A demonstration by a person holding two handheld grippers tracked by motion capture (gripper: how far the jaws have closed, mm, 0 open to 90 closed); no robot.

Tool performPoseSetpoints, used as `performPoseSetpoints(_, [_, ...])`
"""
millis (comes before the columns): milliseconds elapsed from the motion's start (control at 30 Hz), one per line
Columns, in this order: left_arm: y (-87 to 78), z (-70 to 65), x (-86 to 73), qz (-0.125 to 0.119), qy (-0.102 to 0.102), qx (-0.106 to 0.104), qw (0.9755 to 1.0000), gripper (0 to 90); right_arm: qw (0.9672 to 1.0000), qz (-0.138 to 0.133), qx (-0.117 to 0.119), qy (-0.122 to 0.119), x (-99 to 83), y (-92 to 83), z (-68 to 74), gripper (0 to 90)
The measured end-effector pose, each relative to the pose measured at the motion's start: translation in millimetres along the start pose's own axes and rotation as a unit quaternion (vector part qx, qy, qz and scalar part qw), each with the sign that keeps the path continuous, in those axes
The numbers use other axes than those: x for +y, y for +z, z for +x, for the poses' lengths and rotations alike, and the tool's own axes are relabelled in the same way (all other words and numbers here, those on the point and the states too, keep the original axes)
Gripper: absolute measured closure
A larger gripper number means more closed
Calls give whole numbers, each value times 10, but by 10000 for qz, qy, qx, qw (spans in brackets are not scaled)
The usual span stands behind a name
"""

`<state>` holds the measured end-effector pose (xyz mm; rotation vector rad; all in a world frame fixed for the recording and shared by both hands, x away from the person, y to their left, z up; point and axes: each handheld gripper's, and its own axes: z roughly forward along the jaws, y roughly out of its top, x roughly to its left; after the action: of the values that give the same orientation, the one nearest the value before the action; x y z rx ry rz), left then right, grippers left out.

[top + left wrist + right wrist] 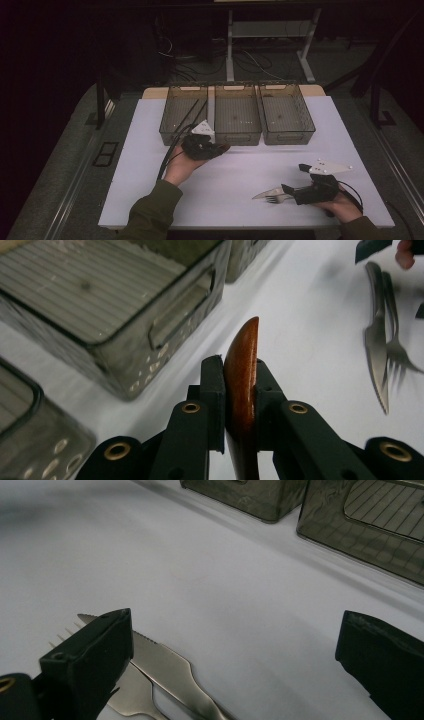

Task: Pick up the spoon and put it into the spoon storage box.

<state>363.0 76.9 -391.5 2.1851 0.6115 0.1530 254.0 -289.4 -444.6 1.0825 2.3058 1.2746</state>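
Wood showed between the left gripper's (239,382) jaws: a brown wooden piece (242,375) pinched edge-on, held above the white table (235,165) just in front of the left tray (183,114) and middle tray (237,115). The right gripper (235,655) rested with its jaws spread wide, a knife (165,665) and fork (131,695) lying beside its left jaw.
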Motion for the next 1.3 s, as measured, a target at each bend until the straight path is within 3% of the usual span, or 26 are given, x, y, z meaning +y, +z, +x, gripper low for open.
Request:
performPoseSetpoints(267, [1,44,226,-244,-39,63,9997,791,10000,-18,-12,12,1,-3,-3,15])
performPoseSetpoints(433, [-8,127,400,-363,13,75,9993,791,10000,-23,-22,18,2,-4,-5,15])
performPoseSetpoints(600, [10,216,564,-538,-64,106,9985,791,10000,-27,-23,30,2,-4,-7,15])
performPoseSetpoints(867, [99,337,825,-613,-12,156,9980,791,10000,-42,-5,53,4,-9,-9,15])
performPoseSetpoints(1133, [230,446,1065,-629,170,239,9976,790,9999,-72,-4,77,6,-19,-12,15])
performPoseSetpoints(1300, [319,533,1199,-712,125,253,9971,790,9999,-86,5,76,7,-25,-14,15])
